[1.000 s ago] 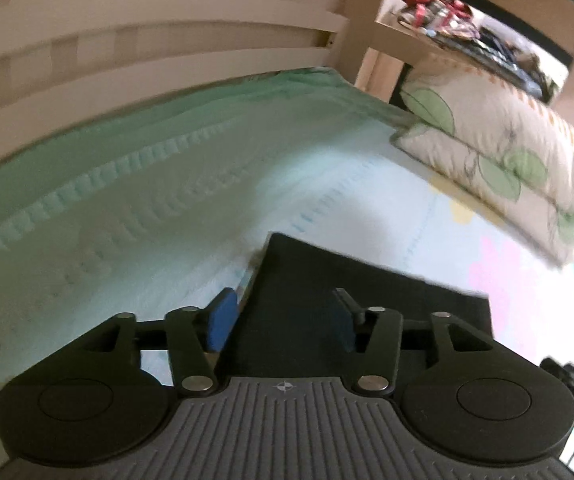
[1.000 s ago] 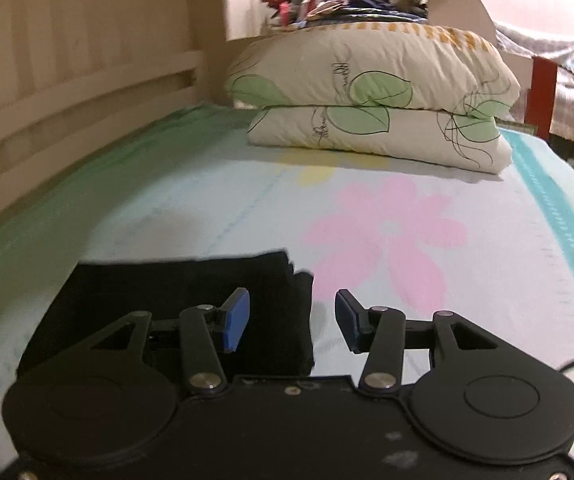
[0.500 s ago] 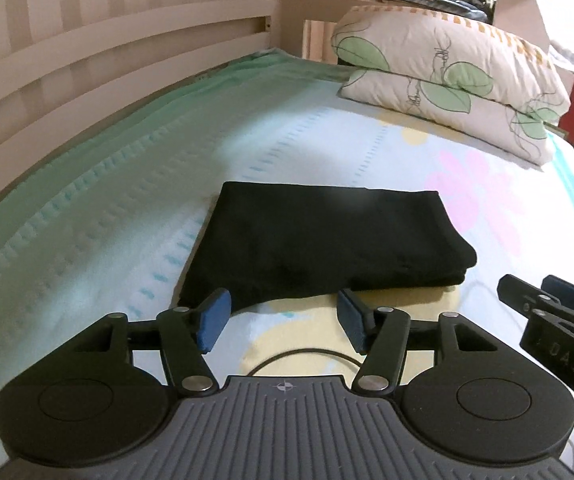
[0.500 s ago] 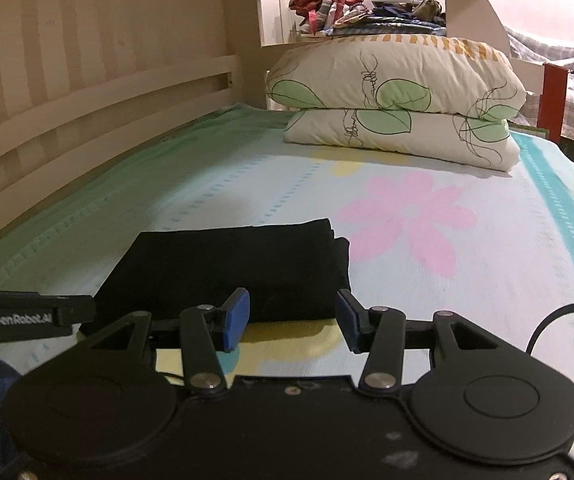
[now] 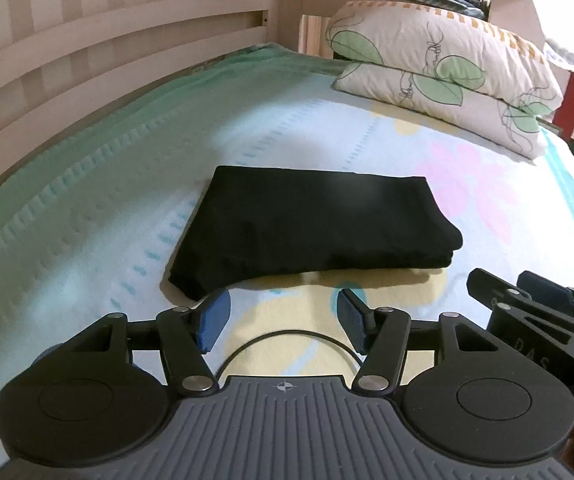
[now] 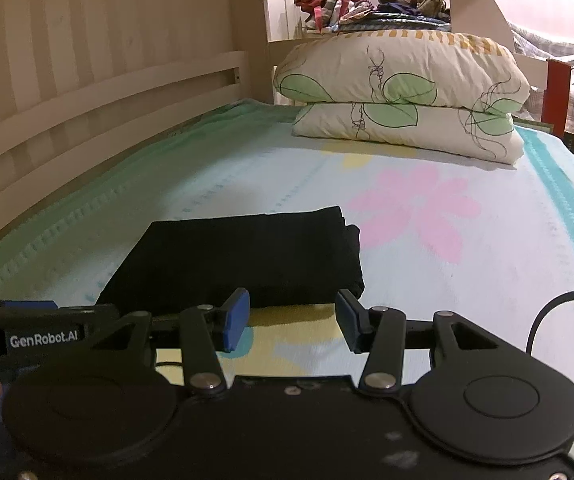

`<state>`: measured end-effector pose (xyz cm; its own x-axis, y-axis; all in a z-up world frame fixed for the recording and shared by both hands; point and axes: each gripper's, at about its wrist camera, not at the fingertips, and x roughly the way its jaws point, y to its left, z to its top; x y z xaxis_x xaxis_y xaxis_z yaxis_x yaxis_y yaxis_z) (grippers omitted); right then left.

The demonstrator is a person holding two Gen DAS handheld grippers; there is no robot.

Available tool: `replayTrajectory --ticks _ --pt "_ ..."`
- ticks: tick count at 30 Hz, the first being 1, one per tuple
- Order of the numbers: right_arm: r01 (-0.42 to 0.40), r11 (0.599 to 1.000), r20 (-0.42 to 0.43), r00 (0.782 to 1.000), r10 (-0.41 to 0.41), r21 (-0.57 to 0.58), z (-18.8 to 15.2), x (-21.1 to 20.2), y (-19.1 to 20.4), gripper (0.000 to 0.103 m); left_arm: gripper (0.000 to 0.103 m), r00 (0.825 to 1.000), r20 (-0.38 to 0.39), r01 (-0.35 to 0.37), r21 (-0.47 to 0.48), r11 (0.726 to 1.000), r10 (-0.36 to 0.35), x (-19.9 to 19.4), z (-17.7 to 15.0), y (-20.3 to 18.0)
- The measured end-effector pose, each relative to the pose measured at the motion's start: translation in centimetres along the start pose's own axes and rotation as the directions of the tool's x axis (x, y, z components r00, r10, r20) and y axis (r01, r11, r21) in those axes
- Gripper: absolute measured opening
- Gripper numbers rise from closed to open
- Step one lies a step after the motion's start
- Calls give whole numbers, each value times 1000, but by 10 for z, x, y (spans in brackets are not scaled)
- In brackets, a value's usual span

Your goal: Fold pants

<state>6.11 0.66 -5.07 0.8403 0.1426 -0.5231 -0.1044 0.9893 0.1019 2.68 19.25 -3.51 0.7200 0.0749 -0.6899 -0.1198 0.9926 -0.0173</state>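
Basically done: pants [image 5: 311, 226] lie folded in a compact stack mid-bed [image 5: 87, 208], short of the pillows [image 5: 439, 68]. Risk: the trailing cable [image 5: 287, 340] or a claw snagging the stack's near edge, spilling layers. Left claw [image 5: 283, 320] and right claw [image 6: 291, 320] both spread, empty, just short of it.

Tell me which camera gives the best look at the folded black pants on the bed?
The left wrist view. There the folded black pants lie whole and uncovered, top face and stacked right edge both clear. The right wrist view sees them lower and flatter, with that camera's own hand-held gripper covering part of the near edge.
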Motion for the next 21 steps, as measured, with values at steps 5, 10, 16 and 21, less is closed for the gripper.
replayTrajectory --ticks 5,10,16,21 --pt "-2 1000 -16 1000 1 -2 -3 2 0 50 58 1000 0 -8 12 1000 8 1 -3 -3" --pt "-4 1000 -21 1000 4 -11 -5 2 0 50 58 1000 -13 -6 5 1000 6 4 -5 -2" --pt "2 1000 -25 1000 -3 -25 -6 5 3 50 58 1000 -19 -6 5 1000 6 6 -5 -2" --pt "3 999 -25 1000 -4 -42 -7 5 6 50 58 1000 -26 -5 2 1000 5 7 -6 -2"
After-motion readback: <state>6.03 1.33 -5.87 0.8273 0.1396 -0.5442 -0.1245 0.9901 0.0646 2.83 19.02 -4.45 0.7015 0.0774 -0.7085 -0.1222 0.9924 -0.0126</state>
